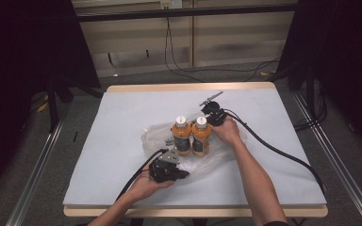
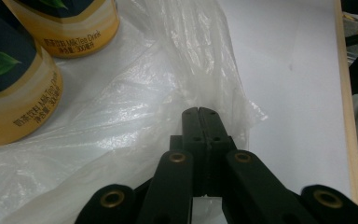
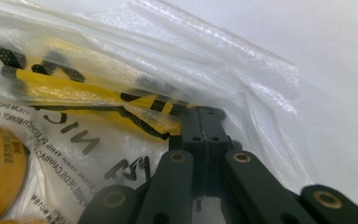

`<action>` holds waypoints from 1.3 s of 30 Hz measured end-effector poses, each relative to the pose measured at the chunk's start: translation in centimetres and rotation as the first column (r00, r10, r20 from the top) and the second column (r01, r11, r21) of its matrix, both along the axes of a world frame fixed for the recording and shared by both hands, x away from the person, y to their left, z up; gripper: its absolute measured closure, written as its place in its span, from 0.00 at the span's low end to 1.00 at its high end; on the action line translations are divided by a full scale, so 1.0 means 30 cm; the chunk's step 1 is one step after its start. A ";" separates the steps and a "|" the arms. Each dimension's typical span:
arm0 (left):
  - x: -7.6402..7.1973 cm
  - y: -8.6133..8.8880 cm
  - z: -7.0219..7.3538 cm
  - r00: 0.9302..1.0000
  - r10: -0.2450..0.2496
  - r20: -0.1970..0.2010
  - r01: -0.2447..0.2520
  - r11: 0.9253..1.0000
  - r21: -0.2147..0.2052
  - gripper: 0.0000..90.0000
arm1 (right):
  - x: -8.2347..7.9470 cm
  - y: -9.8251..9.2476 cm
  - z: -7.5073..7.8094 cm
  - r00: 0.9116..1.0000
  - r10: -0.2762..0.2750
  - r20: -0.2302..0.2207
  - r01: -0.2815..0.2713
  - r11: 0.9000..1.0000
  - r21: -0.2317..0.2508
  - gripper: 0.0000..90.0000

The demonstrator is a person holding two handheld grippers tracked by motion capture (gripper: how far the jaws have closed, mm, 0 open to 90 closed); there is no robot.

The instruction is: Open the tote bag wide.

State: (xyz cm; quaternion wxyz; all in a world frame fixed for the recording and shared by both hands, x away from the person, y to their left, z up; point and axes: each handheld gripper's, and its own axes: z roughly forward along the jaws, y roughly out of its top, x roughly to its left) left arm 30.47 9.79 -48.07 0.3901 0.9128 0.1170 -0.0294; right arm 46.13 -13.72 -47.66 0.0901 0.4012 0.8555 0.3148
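Two orange milk-tea bottles (image 1: 181, 137) (image 1: 201, 136) with white caps stand upright side by side on a clear plastic bag (image 1: 154, 134) in the middle of the table. My left gripper (image 1: 185, 174) lies low at the bag's near edge, its jaws together with the film (image 2: 135, 107) bunched at their tips (image 2: 199, 112). The bottles' lower labels (image 2: 14, 88) (image 2: 65, 23) stand just beyond. My right gripper (image 1: 213, 120) is at the bag's far right side next to the right bottle. It is shut on a fold of printed film (image 3: 168, 60) at its tips (image 3: 203, 112).
A white sheet (image 1: 122, 113) covers the wooden table (image 1: 193, 86), with bare room on all sides of the bag. Black cables (image 1: 273, 149) trail from both grippers over the sheet. The table's right edge (image 2: 347, 93) runs close past the left gripper's jaws.
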 end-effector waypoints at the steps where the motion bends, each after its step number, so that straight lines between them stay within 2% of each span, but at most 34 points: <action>1: -0.001 0.001 0.000 1.000 -0.001 -0.008 0.001 1.000 -0.003 1.00 | 0.004 0.001 0.001 1.000 -0.006 -0.004 0.006 1.000 0.002 1.00; 2: -0.001 0.001 -0.002 1.000 -0.001 -0.011 0.001 1.000 -0.011 1.00 | 0.007 0.002 0.001 1.000 -0.006 -0.001 0.006 1.000 -0.007 1.00; 3: 0.000 0.004 0.002 1.000 -0.010 -0.016 0.010 1.000 0.008 1.00 | 0.009 0.005 0.003 1.000 -0.011 -0.003 0.011 1.000 -0.013 1.00; 4: -0.004 0.003 0.001 1.000 -0.012 -0.025 0.012 1.000 0.003 1.00 | 0.011 0.006 0.004 1.000 -0.006 -0.003 0.006 1.000 -0.020 1.00; 5: -0.006 0.000 0.003 1.000 -0.013 -0.011 0.013 1.000 0.011 1.00 | 0.012 0.010 0.005 1.000 -0.008 0.000 0.008 1.000 -0.026 1.00; 6: -0.009 -0.003 0.001 1.000 -0.020 -0.017 0.020 1.000 0.001 1.00 | 0.015 0.011 0.005 1.000 -0.005 0.004 0.006 0.999 -0.034 1.00; 9: -0.022 -0.014 0.004 0.999 -0.034 -0.022 0.035 0.999 0.010 1.00 | 0.023 0.013 0.005 1.000 -0.021 0.004 0.021 0.999 -0.031 1.00; 11: -0.031 -0.023 0.001 0.998 -0.060 -0.025 0.060 0.998 -0.005 1.00 | 0.025 0.017 0.005 1.000 -0.030 0.008 0.030 0.999 -0.037 1.00; 14: -0.044 -0.026 -0.003 0.997 -0.067 -0.048 0.066 0.998 -0.021 1.00 | 0.029 0.018 0.005 1.000 -0.027 0.011 0.027 0.999 -0.043 1.00; 17: -0.051 -0.017 0.001 0.995 -0.086 -0.049 0.086 0.996 -0.004 1.00 | 0.032 0.022 0.007 1.000 -0.027 0.014 0.028 0.998 -0.055 1.00; 19: -0.063 -0.021 -0.002 0.996 -0.076 -0.040 0.076 0.997 -0.020 1.00 | 0.035 0.023 0.007 0.999 -0.037 0.008 0.037 0.998 -0.051 1.00; 20: -0.063 -0.020 0.004 0.995 -0.090 -0.040 0.090 0.996 0.002 1.00 | 0.038 0.023 0.008 0.999 -0.035 0.008 0.035 0.998 -0.054 1.00; 21: -0.067 -0.022 0.001 0.996 -0.086 -0.032 0.086 0.996 -0.011 1.00 | 0.040 0.024 0.007 0.999 -0.041 0.011 0.041 0.998 -0.055 1.00; 22: -0.068 -0.020 0.006 0.995 -0.094 -0.032 0.094 0.995 0.012 1.00 | 0.042 0.024 0.007 0.999 -0.045 0.012 0.045 0.997 -0.056 1.00; 23: -0.068 -0.020 0.008 0.995 -0.098 -0.030 0.099 0.995 0.018 1.00 | 0.044 0.023 0.007 0.999 -0.045 0.012 0.045 0.997 -0.055 1.00; 25: -0.075 -0.022 0.005 0.994 -0.104 -0.027 0.104 0.995 0.000 1.00 | 0.047 0.026 0.006 0.998 -0.064 0.010 0.065 0.997 -0.052 1.00; 26: -0.076 -0.022 0.011 0.994 -0.111 -0.023 0.112 0.993 0.026 1.00 | 0.048 0.027 0.007 0.998 -0.067 0.009 0.067 0.996 -0.057 1.00; 27: -0.081 -0.023 0.005 0.995 -0.101 -0.024 0.101 0.995 0.000 1.00 | 0.050 0.031 0.007 0.998 -0.066 0.017 0.067 0.996 -0.064 1.00; 29: -0.082 -0.024 0.006 0.994 -0.107 -0.029 0.107 0.994 -0.002 1.00 | 0.053 0.032 0.007 0.998 -0.064 0.021 0.066 0.996 -0.067 1.00; 30: -0.085 -0.022 0.017 0.995 -0.100 -0.004 0.100 0.994 0.050 1.00 | 0.054 0.031 0.007 0.998 -0.061 0.019 0.063 0.996 -0.069 1.00; 31: -0.085 -0.022 0.017 0.994 -0.106 -0.006 0.107 0.993 0.048 1.00 | 0.056 0.032 0.007 0.998 -0.067 0.021 0.068 0.995 -0.067 1.00; 32: -0.088 -0.024 0.007 0.994 -0.109 -0.029 0.109 0.994 0.003 1.00 | 0.057 0.032 0.006 0.997 -0.072 0.023 0.073 0.995 -0.067 1.00; 36: -0.089 -0.023 0.008 0.993 -0.113 -0.030 0.113 0.994 0.006 1.00 | 0.066 0.038 0.002 0.994 -0.103 0.035 0.105 0.992 -0.067 1.00; 39: -0.090 -0.024 0.009 0.994 -0.107 -0.031 0.108 0.994 0.010 1.00 | 0.072 0.042 0.003 0.994 -0.097 0.040 0.100 0.992 -0.080 1.00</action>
